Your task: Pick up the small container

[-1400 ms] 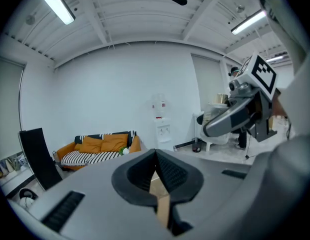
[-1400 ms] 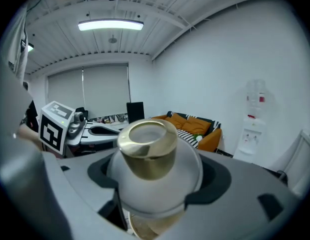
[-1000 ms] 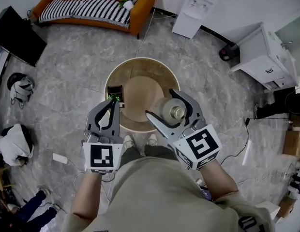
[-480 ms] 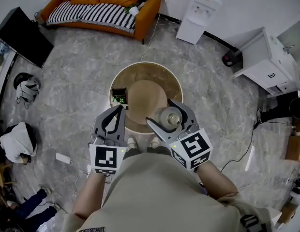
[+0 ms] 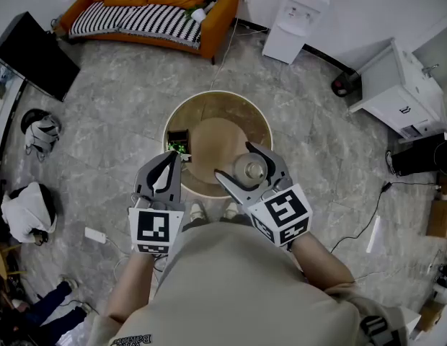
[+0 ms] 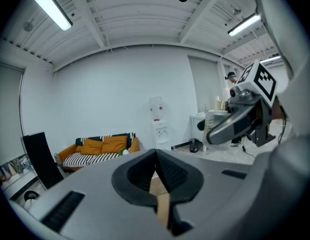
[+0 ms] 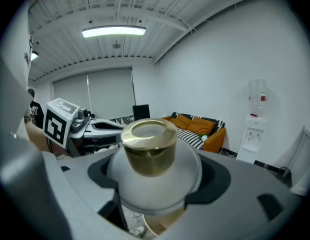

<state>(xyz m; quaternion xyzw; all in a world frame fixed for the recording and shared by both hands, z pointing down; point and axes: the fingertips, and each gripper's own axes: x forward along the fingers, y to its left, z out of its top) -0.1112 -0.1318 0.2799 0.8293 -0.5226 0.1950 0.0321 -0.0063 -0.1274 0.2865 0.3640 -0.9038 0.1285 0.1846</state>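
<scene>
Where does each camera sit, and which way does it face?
Head view: on the person's head, facing steeply down at the round table; shows left tongs, right tongs, forearms, torso.
Left gripper view: on the left tongs, facing along their shut jaws toward the orange sofa.
Right gripper view: on the right tongs, facing along jaws clamped on the gold-capped small container.
Shared: both gripper views show the orange sofa and each other's tongs.

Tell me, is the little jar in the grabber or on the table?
In the grabber: the right gripper squeezes the small container between its jaws, one on each side.
</scene>
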